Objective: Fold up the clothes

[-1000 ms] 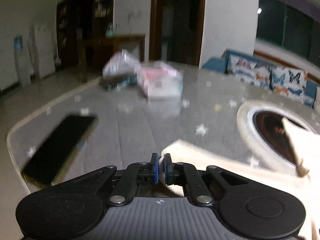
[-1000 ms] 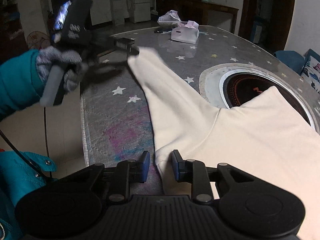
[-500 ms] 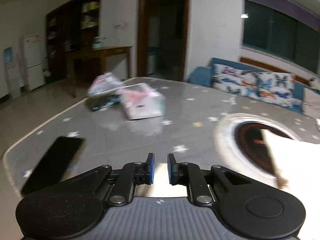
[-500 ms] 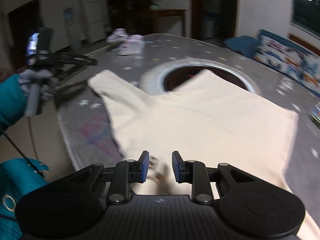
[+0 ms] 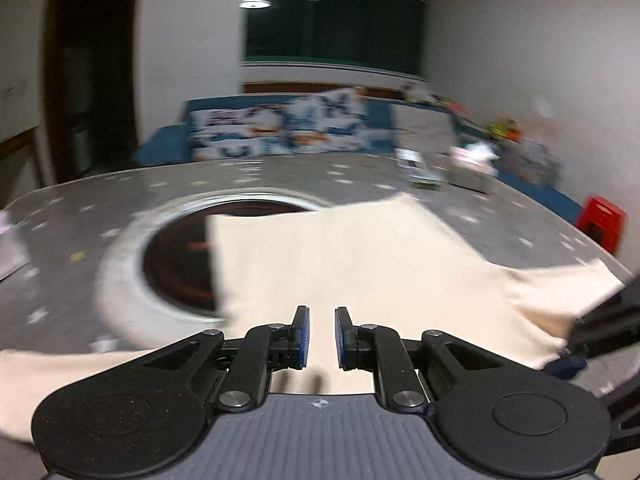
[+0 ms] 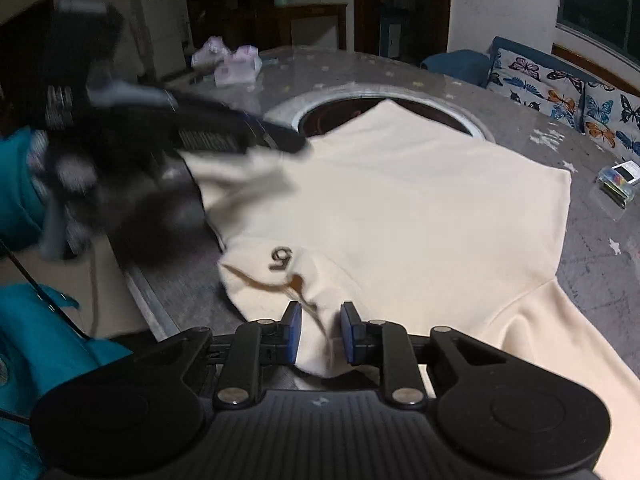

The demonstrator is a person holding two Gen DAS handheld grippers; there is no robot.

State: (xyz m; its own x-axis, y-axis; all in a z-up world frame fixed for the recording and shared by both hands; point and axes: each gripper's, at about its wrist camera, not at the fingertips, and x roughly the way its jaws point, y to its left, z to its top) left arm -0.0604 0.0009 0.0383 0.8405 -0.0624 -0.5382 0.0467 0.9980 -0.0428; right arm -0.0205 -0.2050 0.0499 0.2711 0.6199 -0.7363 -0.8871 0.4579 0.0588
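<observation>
A cream garment [image 5: 360,256] lies spread on the grey star-patterned table [image 5: 280,176], partly over a round white-rimmed recess [image 5: 176,264]. My left gripper [image 5: 319,336] hovers over the cloth, open by a narrow gap with nothing between its pads. In the right wrist view it is a blurred black shape [image 6: 288,140] above the garment's [image 6: 420,208] left sleeve. My right gripper [image 6: 320,332] is at the near edge, its jaws closing around a raised fold beside a dark "9" mark [image 6: 282,258]. The cloth sits between the pads without being clearly pinched. The right gripper's tip [image 5: 568,360] also shows in the left wrist view.
Tissue packs [image 6: 236,66] sit at the table's far end, and small packets [image 6: 618,184] at its right. A sofa with butterfly cushions [image 6: 560,92] stands behind, and a red stool [image 5: 600,220] beside the table. The table edge [image 6: 148,304] and a teal sleeve [image 6: 20,184] are at left.
The left gripper let go of the sleeve corner, opened a little and swung right across the table to hover over the garment. The right gripper turned and now has a fold between narrower jaws.
</observation>
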